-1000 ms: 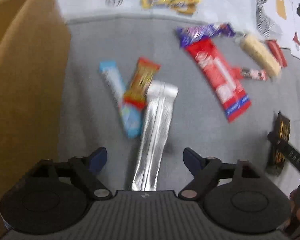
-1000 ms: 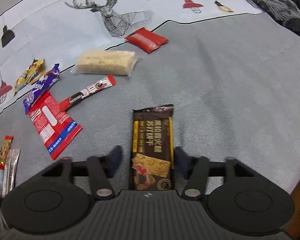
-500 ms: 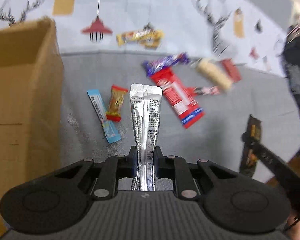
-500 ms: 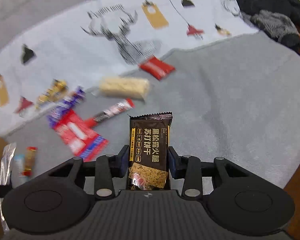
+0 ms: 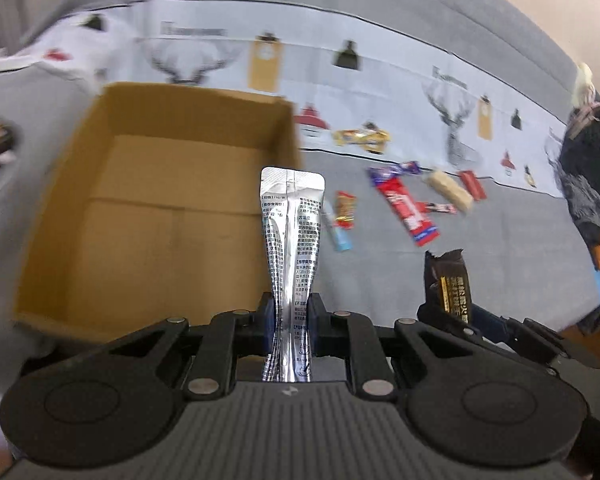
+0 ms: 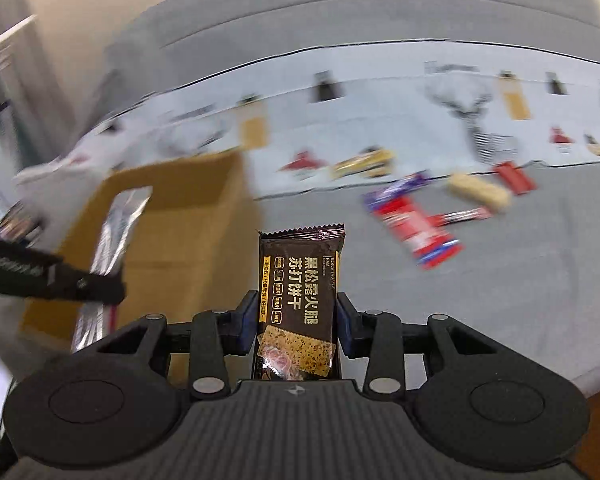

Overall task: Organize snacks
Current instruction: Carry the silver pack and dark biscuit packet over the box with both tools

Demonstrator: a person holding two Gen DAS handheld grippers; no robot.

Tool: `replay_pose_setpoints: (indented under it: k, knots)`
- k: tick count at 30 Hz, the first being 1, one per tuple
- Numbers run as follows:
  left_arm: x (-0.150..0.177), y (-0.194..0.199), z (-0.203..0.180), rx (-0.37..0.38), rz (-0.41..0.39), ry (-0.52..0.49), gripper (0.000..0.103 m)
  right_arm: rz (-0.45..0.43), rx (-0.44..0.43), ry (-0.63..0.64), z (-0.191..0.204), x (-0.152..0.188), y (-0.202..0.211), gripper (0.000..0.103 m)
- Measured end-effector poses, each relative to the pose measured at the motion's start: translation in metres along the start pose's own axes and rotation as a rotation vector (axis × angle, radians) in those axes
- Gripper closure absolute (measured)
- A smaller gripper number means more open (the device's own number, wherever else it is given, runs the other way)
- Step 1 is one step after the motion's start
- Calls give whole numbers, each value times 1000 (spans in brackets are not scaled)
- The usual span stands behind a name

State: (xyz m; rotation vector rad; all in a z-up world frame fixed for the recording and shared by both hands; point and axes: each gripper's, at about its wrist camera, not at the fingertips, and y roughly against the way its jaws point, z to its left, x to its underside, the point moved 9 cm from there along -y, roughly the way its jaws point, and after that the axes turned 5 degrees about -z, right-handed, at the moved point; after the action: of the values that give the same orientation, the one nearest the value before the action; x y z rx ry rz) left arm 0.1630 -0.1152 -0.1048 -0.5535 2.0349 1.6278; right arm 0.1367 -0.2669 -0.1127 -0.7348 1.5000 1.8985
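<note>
Silver foil sachet (image 5: 292, 240) clamped upright in left gripper (image 5: 290, 322) near the open cardboard box (image 5: 72, 184), dark cracker pack (image 6: 300, 296) pinched in right gripper (image 6: 296, 322), remaining snacks (image 5: 404, 208) scattered far right on grey cloth (image 5: 500, 248)

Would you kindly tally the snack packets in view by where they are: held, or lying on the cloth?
Held in a claw: 2, silver sachet in the left claw, black cracker packet in the right claw
Lying on the grey cloth right of the cardboard box: 8
Inside the box: 0 visible
Total: 10
</note>
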Motion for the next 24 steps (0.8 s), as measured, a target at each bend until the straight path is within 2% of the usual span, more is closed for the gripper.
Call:
replay_pose_setpoints:
  k: [4, 9, 16, 24]
  knots:
    - [25, 38, 41, -12, -31, 45, 85, 23, -46, 60, 53, 16, 15, 62]
    - [47, 63, 67, -4, -69, 78, 85, 38, -55, 124, 91, 29, 30, 62]
    - [57, 86, 78, 29, -126, 100, 85, 2, -18, 173, 107, 33, 53, 62]
    - [59, 96, 80, 46, -151, 112, 85, -12, -8, 201, 115, 34, 62, 62]
